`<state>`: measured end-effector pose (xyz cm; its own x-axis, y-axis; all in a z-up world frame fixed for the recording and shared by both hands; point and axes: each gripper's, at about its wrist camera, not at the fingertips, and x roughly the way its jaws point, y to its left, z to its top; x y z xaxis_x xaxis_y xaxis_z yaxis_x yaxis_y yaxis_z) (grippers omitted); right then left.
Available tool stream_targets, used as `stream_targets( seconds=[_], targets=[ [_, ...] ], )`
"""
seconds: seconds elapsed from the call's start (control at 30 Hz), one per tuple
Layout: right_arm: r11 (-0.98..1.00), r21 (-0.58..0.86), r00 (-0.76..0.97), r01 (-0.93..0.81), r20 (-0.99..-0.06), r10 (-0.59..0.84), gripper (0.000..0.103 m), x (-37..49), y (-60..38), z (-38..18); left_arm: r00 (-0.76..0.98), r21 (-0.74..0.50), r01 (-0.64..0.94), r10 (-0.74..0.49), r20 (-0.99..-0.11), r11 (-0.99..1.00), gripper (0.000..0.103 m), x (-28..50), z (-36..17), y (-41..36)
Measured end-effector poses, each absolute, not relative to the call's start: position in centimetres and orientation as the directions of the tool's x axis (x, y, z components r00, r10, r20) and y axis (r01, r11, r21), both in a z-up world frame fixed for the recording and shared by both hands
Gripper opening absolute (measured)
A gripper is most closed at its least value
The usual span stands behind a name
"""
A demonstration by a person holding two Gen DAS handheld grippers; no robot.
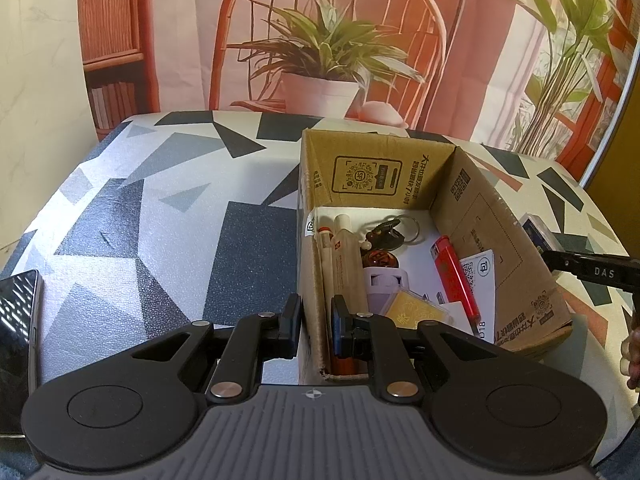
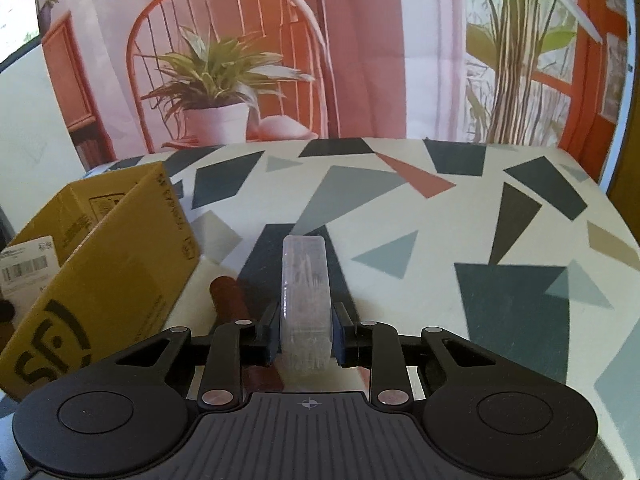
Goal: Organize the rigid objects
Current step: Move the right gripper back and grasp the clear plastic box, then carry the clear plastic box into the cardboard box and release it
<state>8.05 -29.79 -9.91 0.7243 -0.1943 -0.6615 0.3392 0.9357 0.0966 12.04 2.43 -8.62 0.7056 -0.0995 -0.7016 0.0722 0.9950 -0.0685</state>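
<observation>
Right now I am in the pick-and-carry step of the tidy-up; my right tool (image 2: 306, 334) is clamped on a clear plastic case (image 2: 306, 292) that stands on edge between the pads, seemingly with thin sticks inside, though I cannot tell exactly what they are; the case sits over the patterned desk (image 2: 460, 208), just right of the cardboard box (image 2: 100, 264); a reddish-brown cylinder (image 2: 230, 294) lies on the desk between box and case, partly hidden under the tool; my left tool (image 1: 316, 326) has its pads drawn together on the near left wall of the box (image 1: 316, 216), steadying it; inside the box I see a red lighter (image 1: 456, 276), a pen (image 1: 326, 256), a key ring (image 1: 394, 232), a white card (image 1: 480, 276) and a yellow case (image 1: 416, 312); a dark phone (image 1: 18, 340) lies at the near left edge of the desk; as I judge it, the next move calls for lifting the case over the right wall, then setting it down in a free spot and letting go; the cylinder looks to be still waiting its turn
</observation>
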Motion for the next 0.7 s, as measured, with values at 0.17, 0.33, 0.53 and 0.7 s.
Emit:
stream_targets(
  seconds=[0.17,0.33,0.53,0.7],
  targets=[
    [0.927,0.132,0.736,0.352,-0.65,-0.187,0.024,7.4,-29.7,-9.8,0.706,-0.067,0.073,-0.099,-0.702,0.995,0.016,12.0,-8.6,2.5],
    [0.921,0.149,0.743,0.361,-0.642,-0.187,0.024,7.1,-29.8,-9.6,0.705,-0.065,0.075,-0.099,-0.702,0.995,0.016,12.0,-8.6,2.5],
    [0.916,0.162,0.746,0.366,-0.639,-0.185,0.024,6.9,-29.9,-9.7,0.708,-0.063,0.079,-0.1,-0.699,0.995,0.016,12.0,-8.4,2.6],
    [0.914,0.181,0.759,0.364,-0.626,-0.179,0.024,6.6,-29.8,-9.4,0.709,-0.06,0.079,-0.099,-0.699,0.995,0.016,11.9,-8.4,2.5]
  ],
)
